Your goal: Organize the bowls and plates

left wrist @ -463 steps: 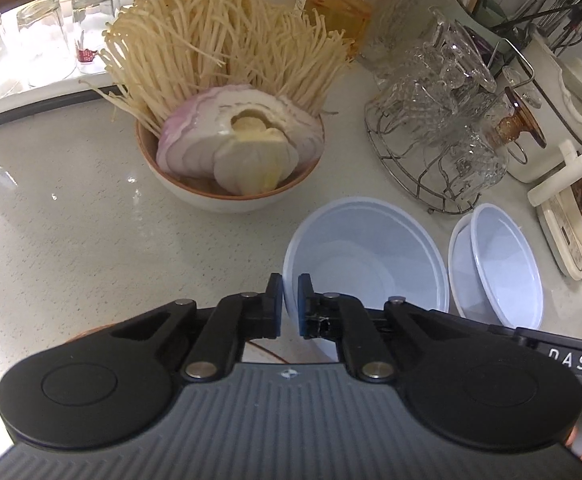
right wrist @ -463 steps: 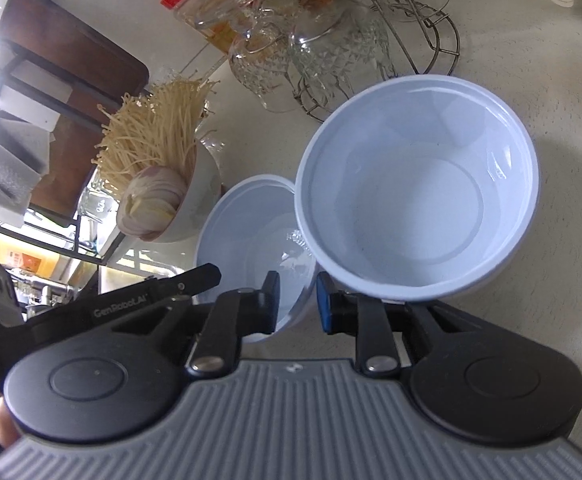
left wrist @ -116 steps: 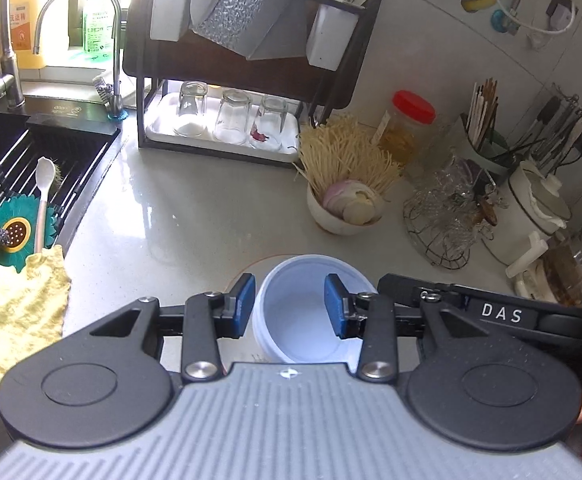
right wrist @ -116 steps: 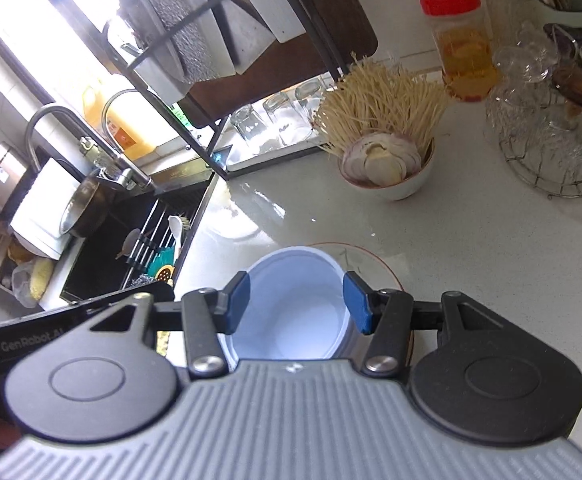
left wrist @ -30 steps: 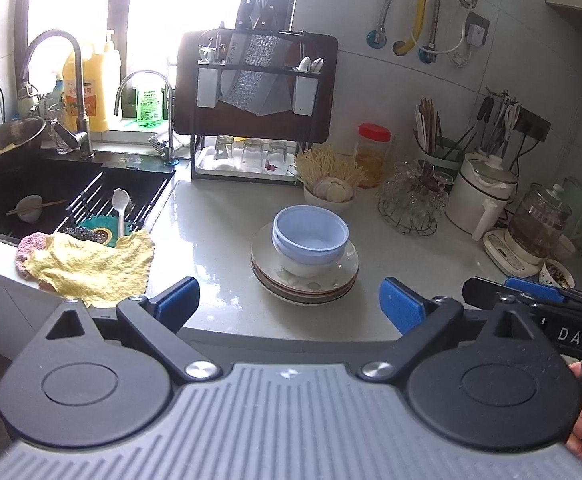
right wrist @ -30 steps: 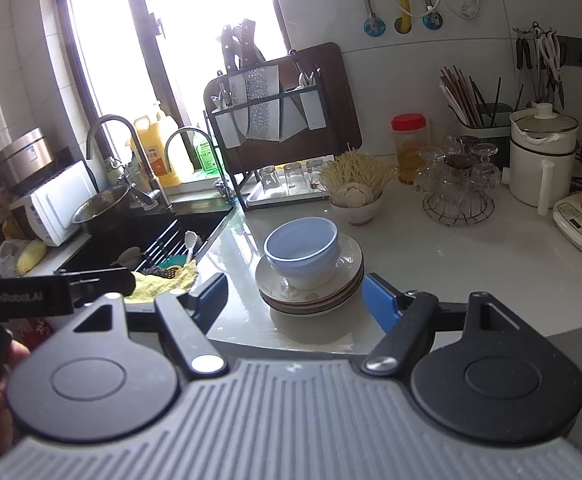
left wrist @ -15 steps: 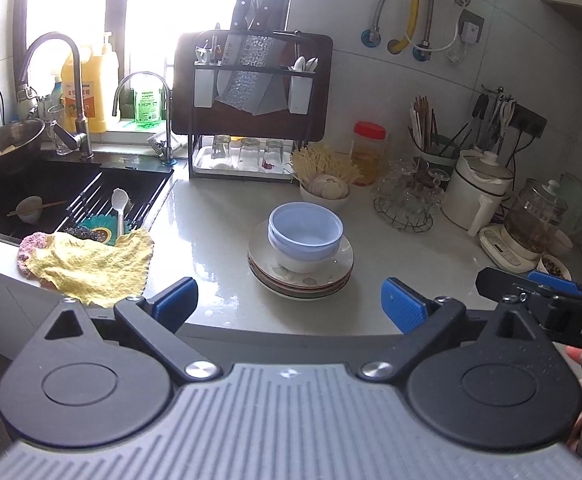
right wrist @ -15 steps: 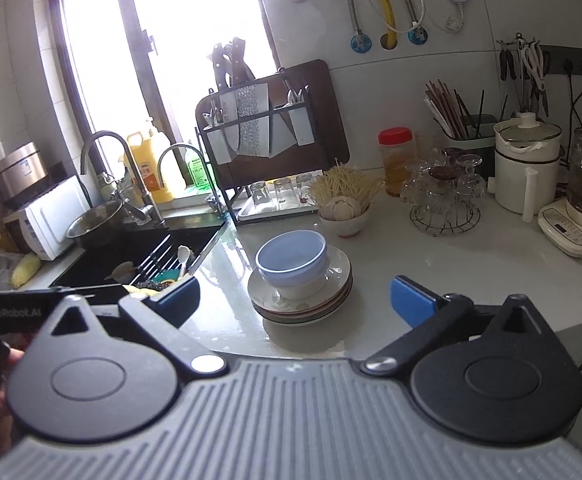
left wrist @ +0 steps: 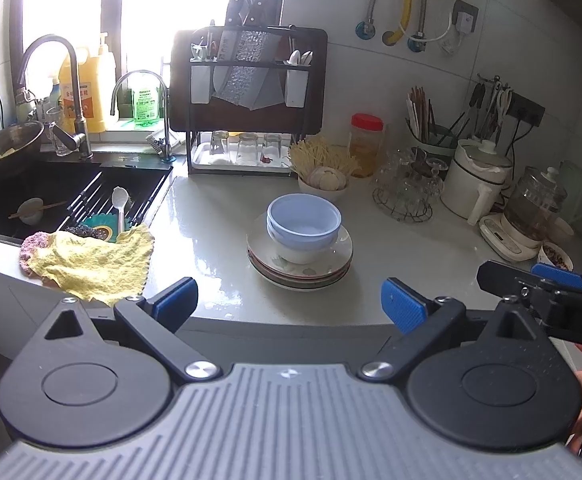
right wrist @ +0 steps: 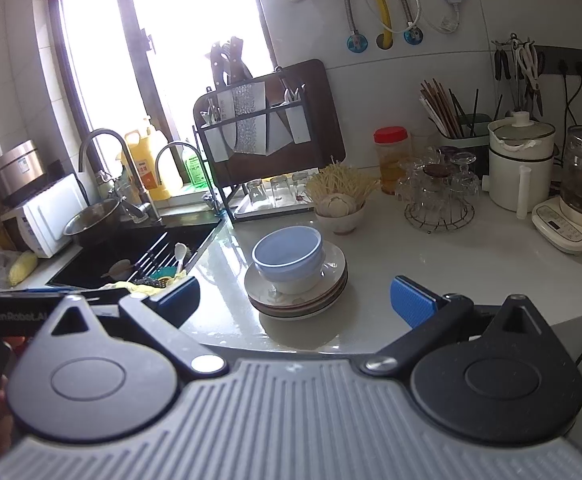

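Sitting well beyond both wide-open, empty grippers, left gripper [left wrist: 289, 304] and right gripper [right wrist: 295, 298]: blue bowls [left wrist: 303, 220] nesting atop stacked plates [left wrist: 337, 258].

Bare countertop [left wrist: 411, 248] between stack [left wrist: 299, 256] and, seemingly, glass rack [left wrist: 405, 192]

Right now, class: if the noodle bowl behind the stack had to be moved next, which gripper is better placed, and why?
Neither clearly. Left gripper and right gripper both hang open and empty, back from the counter edge. The noodle bowl sits slightly right of centre in each view, so perhaps the right.
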Tool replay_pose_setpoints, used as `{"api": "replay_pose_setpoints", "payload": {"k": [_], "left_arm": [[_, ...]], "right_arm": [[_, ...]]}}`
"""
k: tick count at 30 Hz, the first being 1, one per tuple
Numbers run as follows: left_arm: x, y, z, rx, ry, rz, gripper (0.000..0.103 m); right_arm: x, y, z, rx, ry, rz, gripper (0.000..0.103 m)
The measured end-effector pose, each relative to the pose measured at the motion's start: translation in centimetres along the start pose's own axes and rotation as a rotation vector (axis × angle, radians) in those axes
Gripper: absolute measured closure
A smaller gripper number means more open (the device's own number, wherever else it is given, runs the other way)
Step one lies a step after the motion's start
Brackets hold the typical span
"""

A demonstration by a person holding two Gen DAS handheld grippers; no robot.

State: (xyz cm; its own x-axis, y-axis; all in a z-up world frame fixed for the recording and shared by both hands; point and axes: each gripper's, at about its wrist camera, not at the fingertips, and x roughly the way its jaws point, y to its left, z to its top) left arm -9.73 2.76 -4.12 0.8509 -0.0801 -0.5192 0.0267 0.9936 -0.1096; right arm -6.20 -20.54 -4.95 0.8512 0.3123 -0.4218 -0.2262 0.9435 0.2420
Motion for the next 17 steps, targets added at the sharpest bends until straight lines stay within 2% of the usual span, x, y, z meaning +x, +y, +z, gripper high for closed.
{"api": "replay_pose_setpoints", "payload": {"k": [17], "left_arm": [[-0.54, 0.10, -0.36, 0.002, -0.009, -0.007, 0.003]], "right_arm": [[-0.74, 0.01, -0.36, 0.003, -0.013, -0.017, 0.000]]}}
